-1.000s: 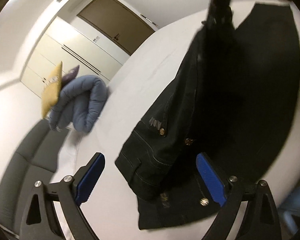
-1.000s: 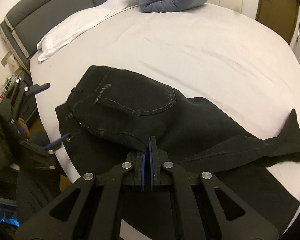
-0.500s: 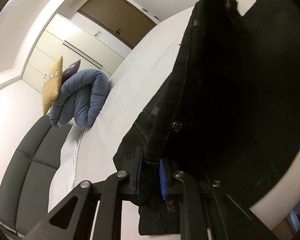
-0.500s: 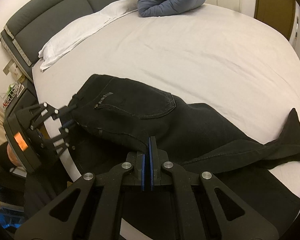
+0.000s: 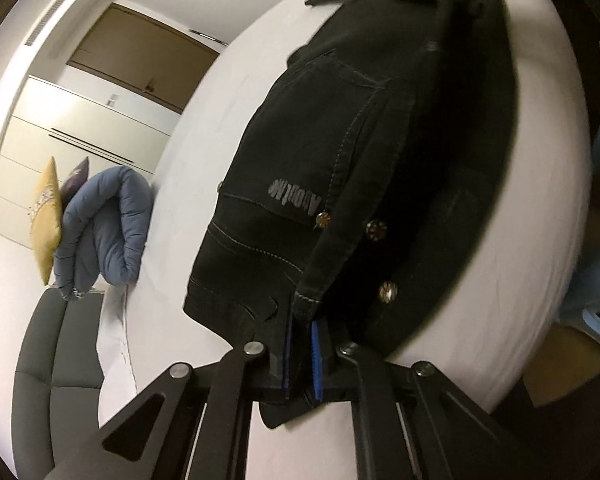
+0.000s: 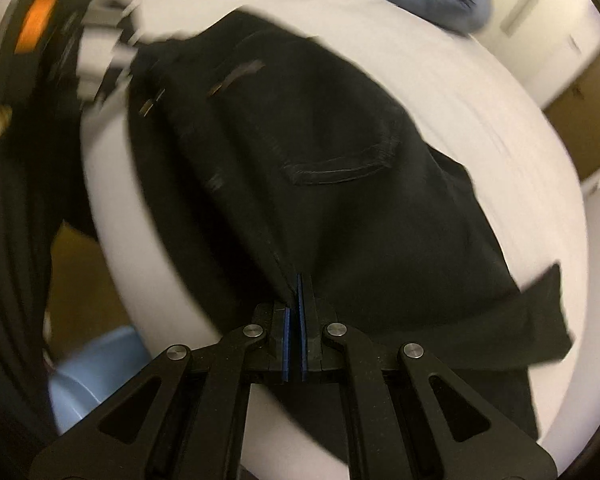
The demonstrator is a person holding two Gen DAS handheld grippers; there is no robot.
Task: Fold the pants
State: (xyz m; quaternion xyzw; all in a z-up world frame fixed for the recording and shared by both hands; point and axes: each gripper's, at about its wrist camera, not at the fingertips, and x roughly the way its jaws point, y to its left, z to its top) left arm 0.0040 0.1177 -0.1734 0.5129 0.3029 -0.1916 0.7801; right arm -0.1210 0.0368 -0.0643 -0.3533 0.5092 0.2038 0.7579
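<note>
Apparently pants [image 5: 332, 168] pinched between both jaws

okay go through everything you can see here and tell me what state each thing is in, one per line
Pants: black, doubled over, partly lifted off the bed, gripped at two places.
Left gripper: shut on the waistband.
Right gripper: shut on a fold of the pants.
Bed: white sheet, mostly smooth.
Blue duvet: rolled up.
Yellow cushion: standing on edge.
Wardrobe doors: closed.

Two handheld black grippers showing blue finger pads.
The left gripper [image 5: 300, 344] and right gripper [image 6: 295, 320] are showing triangular cut-outs, silver pivot screws.
</note>
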